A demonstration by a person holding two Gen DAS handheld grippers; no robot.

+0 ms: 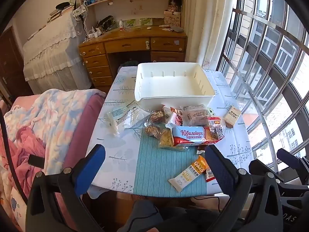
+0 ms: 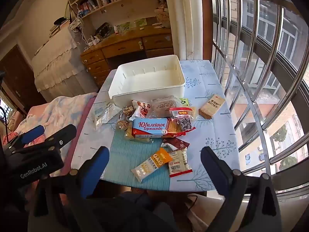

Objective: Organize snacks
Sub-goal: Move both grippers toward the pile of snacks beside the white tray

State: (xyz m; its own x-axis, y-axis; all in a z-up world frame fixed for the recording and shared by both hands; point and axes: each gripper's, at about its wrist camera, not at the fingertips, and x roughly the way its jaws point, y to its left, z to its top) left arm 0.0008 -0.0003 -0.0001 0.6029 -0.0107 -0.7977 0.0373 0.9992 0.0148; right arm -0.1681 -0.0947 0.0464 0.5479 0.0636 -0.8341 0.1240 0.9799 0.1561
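Both hand-held grippers hang released over the near edge of the table, nothing between their jaws: the left hand-held gripper and the right hand-held gripper. Ahead of each lies the heap of snacks, wrappers overlapping so several packets are half hidden. Beyond it stands the white bin. Just before the right one's fingers lies an oat bar; small print is unreadable.

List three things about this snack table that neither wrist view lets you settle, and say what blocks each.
- Left wrist view: the red-edged packet is mostly hidden behind a finger of the left gripper.
- Both views: snacks under the blue biscuit pack are covered by the pile.
- Both views: small print on the oat bar is too small to read.
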